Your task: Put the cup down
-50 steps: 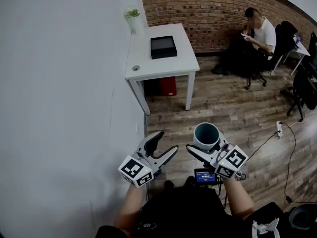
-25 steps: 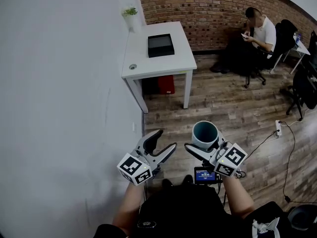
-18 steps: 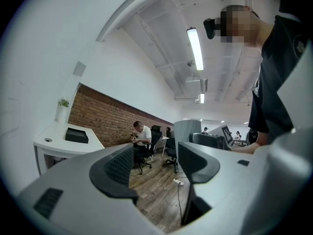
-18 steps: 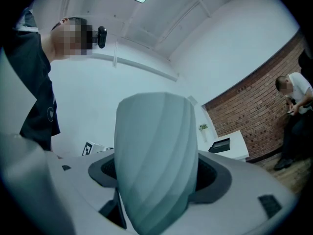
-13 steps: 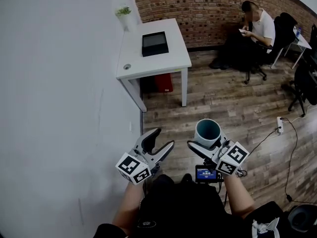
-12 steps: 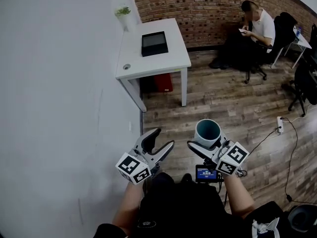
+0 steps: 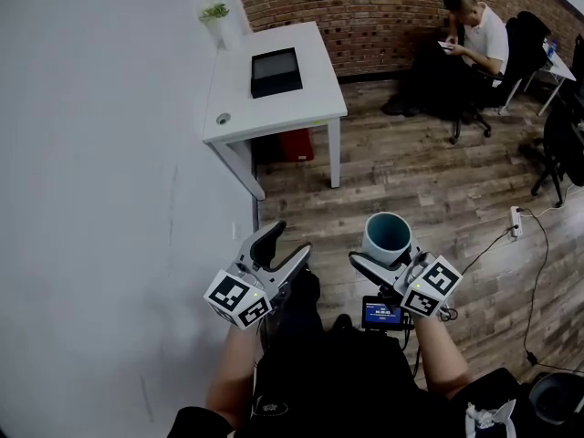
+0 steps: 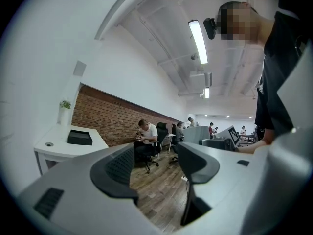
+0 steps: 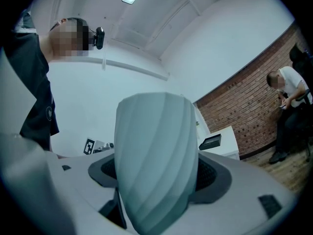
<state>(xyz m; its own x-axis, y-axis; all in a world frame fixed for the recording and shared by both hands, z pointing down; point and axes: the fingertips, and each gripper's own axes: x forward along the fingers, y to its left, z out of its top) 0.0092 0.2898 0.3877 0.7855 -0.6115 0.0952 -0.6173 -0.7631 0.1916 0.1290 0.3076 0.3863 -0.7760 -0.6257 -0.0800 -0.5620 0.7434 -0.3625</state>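
1. Head view: both bare forearms reach forward from a black-shirted torso and are held side by side above the wooden plank floor (image 7: 429, 172). The left gripper (image 7: 286, 244) points ahead and slightly right, its marker cube nearest the body. The right gripper (image 7: 388, 252) sits level with it. It carries the pale teal ribbed cup (image 7: 387, 234) upright, mouth up, showing a darker inside. The cup hangs over the floor, well apart from the white rectangular desk (image 7: 315, 89) against the white wall (image 7: 91, 153). On that desk lie a flat black box (image 7: 276, 71) and a small potted plant (image 7: 215, 13) at the far corner, and a red bin (image 7: 294, 144) stands beneath. A seated person (image 7: 470, 36) is by the brick wall (image 7: 365, 7). Only this view shows a small lit screen (image 7: 381, 314) below the right gripper and a white power strip (image 7: 514, 223) on the floor.

2. Left gripper view: the two dark-padded jaws stand spread, with nothing between them but floor and distant chairs. Unlike the head view, it shows a long ceiling light (image 8: 198, 40), more people far back in the room, and the wearer's head camera.

3. Right gripper view: the jaws pinch the cup from both sides, pads pressed to its ribbed wall. The cup fills the middle, with the desk and box small behind it.
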